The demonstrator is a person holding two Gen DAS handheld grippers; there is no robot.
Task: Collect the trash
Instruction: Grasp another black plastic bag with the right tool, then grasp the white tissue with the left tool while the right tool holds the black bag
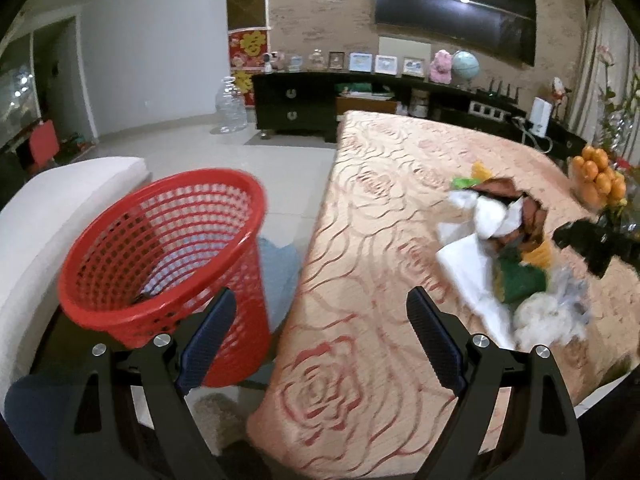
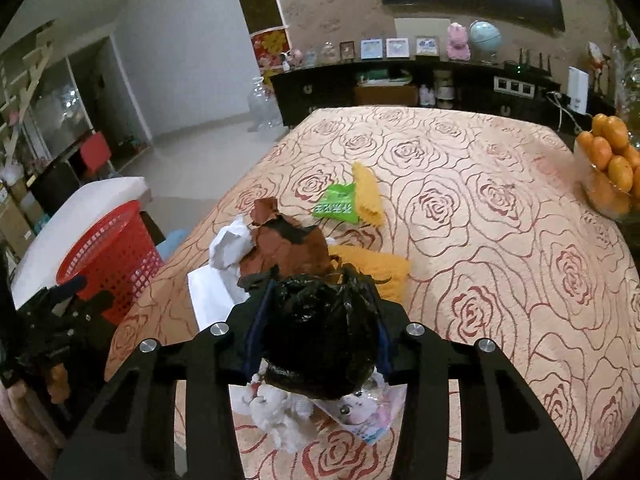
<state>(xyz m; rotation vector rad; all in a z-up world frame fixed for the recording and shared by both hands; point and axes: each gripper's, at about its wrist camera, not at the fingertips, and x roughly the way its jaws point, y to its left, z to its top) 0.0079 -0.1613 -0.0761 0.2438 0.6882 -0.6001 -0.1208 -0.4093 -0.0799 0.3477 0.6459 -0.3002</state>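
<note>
Trash lies heaped on the rose-patterned tablecloth (image 2: 500,240) toward the table's left edge, and we read it near to far. Nearest, our right gripper (image 2: 316,312) is clamped on a crumpled black plastic bag (image 2: 320,344), its jaws pressed against both sides of the wad; below it rest white tissue (image 2: 276,416) and a pale printed wrapper (image 2: 372,420). Beyond come white paper (image 2: 212,292), a brown paper wad (image 2: 288,240), yellow cloth-like pieces (image 2: 368,196) and a green packet (image 2: 336,204). Our left gripper (image 1: 320,340) hangs over the left edge with jaws wide apart, holding nothing. Just off that edge stands the red mesh basket (image 1: 168,248), tilted in the left view, beside a white cushion (image 1: 60,208). At the far right edge sits a bowl of oranges (image 2: 612,168). We judge the risks as follows: the slippery bag may slide from the pads in transit; trailing film may drag neighbouring scraps off the edge; and a drop against the basket's rim could tip it over.
</note>
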